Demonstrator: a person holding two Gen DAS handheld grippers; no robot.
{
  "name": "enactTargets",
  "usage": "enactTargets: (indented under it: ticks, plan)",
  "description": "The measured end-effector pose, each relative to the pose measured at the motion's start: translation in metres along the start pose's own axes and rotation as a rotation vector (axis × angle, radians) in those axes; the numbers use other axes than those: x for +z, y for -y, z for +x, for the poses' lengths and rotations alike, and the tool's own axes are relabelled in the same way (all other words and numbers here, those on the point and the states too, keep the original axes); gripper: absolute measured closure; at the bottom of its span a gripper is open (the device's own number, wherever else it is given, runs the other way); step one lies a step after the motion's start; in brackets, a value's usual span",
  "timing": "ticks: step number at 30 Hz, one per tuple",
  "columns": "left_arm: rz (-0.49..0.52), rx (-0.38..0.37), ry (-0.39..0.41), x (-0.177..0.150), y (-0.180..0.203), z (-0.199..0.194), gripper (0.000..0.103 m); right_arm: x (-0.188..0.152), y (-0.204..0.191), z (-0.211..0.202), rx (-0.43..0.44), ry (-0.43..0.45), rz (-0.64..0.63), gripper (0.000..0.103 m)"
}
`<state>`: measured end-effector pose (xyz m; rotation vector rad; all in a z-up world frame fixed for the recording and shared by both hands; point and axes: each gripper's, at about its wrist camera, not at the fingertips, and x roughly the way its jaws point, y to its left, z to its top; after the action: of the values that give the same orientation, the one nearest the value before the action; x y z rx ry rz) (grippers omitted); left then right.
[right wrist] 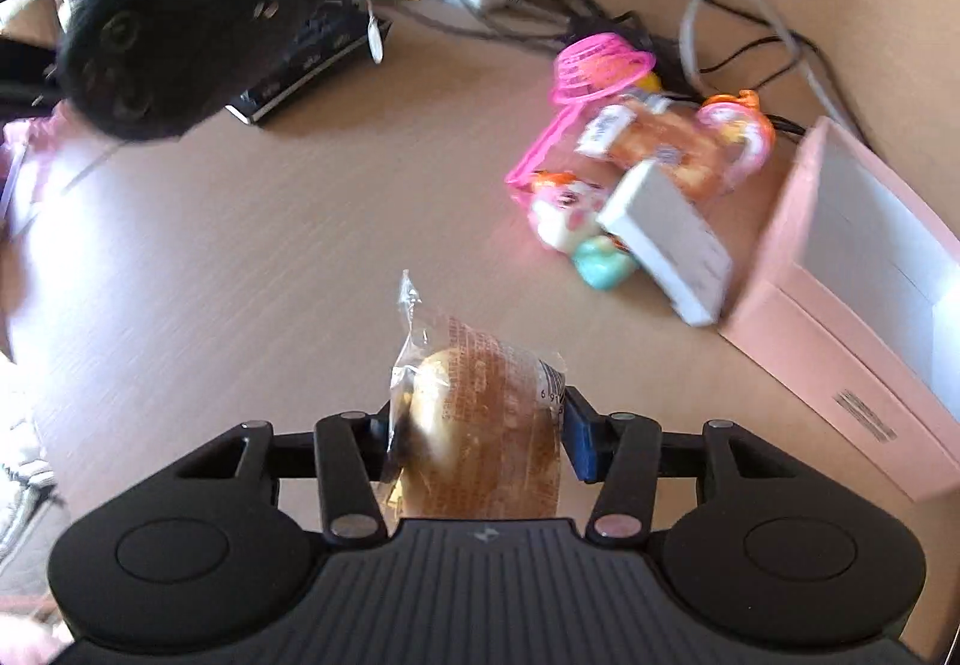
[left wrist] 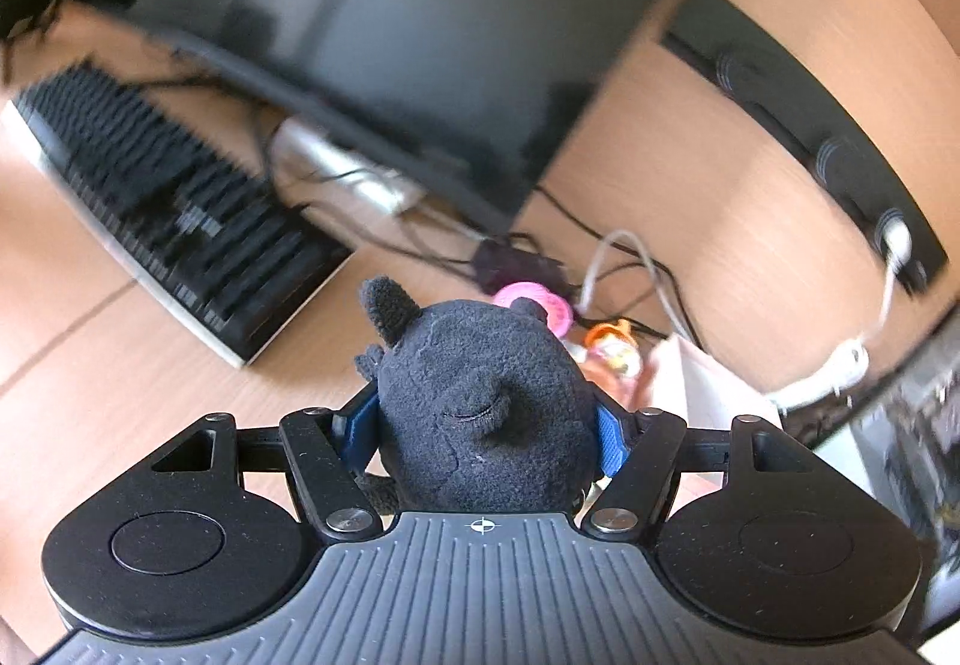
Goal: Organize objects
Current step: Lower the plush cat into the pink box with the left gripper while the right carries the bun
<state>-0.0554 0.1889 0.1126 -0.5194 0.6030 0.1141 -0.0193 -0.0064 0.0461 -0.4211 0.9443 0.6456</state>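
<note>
My left gripper (left wrist: pixel 487 428) is shut on a black plush toy (left wrist: pixel 474 401) with small ears, held above the desk; the toy hides most of the blue fingers. The same toy and gripper show from below in the right wrist view (right wrist: pixel 162 29) at the upper left. My right gripper (right wrist: pixel 477 428) is shut on a wrapped bread roll (right wrist: pixel 480 425) in clear plastic, above the desk. An open pink box (right wrist: pixel 840 305) with a white inside stands at the right. A pile of toys (right wrist: pixel 630 167) lies beside it: a pink basket, a snack bag, a white box.
A monitor (left wrist: pixel 390 23) and a black keyboard (left wrist: pixel 174 209) stand on the wooden desk (right wrist: pixel 270 245). Cables (right wrist: pixel 720 35) run along the back wall. A black bar with knobs (left wrist: pixel 810 125) is on the wall. The left wrist view is blurred.
</note>
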Motion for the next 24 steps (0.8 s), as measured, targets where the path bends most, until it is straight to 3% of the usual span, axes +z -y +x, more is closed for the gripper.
enactTargets:
  ticks: [5, 10, 14, 20, 24]
  plan:
    - [0.168, -0.057, -0.072, -0.01, 0.038, 0.007, 0.031, -0.042, 0.024, -0.043, -0.024, 0.082, 0.013, 0.054]
    - [0.315, -0.157, -0.228, -0.034, 0.052, 0.007, 0.031, -0.073, 0.045, -0.074, -0.121, 0.154, 0.019, 0.054]
    - [0.358, -0.201, -0.36, -0.045, 0.071, 0.024, 0.031, -0.096, 0.066, -0.099, -0.173, 0.187, 0.116, 0.054]
    - [0.411, -0.324, -0.313, -0.043, 0.119, 0.03, 0.031, -0.109, 0.093, -0.128, -0.253, 0.208, 0.192, 0.054]
    - [0.444, -0.353, -0.213, -0.022, 0.163, 0.047, 0.03, -0.119, 0.11, -0.14, -0.273, 0.255, 0.293, 0.053]
